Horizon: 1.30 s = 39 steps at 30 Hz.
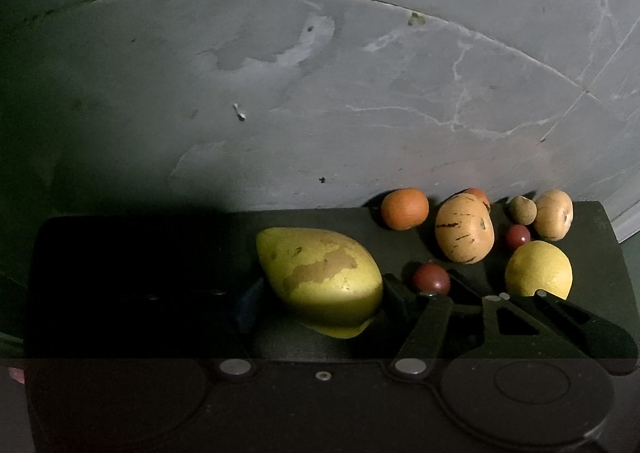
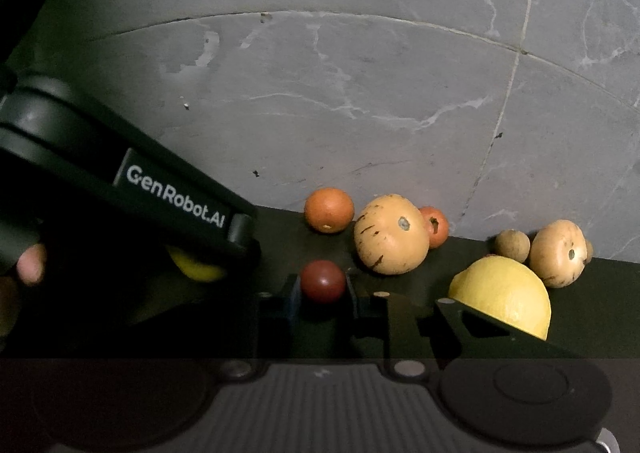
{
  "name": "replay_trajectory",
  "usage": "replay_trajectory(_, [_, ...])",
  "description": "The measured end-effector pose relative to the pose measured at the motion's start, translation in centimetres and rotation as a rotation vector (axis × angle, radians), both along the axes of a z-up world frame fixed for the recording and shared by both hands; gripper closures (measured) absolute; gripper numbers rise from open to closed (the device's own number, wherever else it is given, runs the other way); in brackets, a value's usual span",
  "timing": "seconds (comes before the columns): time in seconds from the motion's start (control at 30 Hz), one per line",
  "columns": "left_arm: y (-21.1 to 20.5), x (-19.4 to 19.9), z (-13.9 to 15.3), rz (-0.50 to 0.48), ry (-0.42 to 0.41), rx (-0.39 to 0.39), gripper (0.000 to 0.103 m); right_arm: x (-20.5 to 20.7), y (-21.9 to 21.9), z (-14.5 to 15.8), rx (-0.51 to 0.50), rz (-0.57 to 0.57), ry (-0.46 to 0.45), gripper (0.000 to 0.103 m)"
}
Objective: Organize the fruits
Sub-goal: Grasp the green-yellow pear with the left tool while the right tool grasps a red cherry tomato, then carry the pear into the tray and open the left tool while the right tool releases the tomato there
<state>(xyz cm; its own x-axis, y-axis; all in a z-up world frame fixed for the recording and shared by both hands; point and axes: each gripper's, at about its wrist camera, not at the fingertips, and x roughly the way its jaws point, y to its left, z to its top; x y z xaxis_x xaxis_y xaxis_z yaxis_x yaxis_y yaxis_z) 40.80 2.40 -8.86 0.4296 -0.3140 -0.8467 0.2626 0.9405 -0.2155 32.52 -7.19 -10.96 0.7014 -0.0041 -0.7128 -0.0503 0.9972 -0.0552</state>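
Right gripper is clamped on the small dark red fruit mid-mat; left gripper straddles the big yellow-green fruit, grip unclear, near the mat's middle.

Dim, fisheye-curved frames with dark corners, deep shadow lower left, slightly soft.

A large yellow-green fruit is seen at the centre of a black board, between the left gripper fingers. At three o'clock, a dark red fruit is clamped by the right gripper. A lemon lies further right.
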Motion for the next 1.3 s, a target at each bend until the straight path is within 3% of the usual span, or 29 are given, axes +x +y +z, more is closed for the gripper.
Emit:
replay_trajectory(0.37, [1.3,-1.8,0.2,0.005,-0.012,-0.021,0.042,-1.7,-0.2,0.7,0.007,0.008,-0.024,0.078])
replay_trajectory(0.77, [1.5,-5.8,1.8,0.009,-0.048,-0.036,0.042,-7.0,0.2,3.5,0.020,0.044,-0.047,0.078])
replay_trajectory(1.03, [2.2,-11.0,3.6,0.026,-0.073,-0.039,0.042,-12.6,0.2,5.3,0.029,0.082,-0.044,0.078])
replay_trajectory(1.3, [1.5,-17.2,3.7,0.016,-0.046,-0.022,0.043,-17.9,-0.3,5.6,0.030,0.116,0.006,0.078])
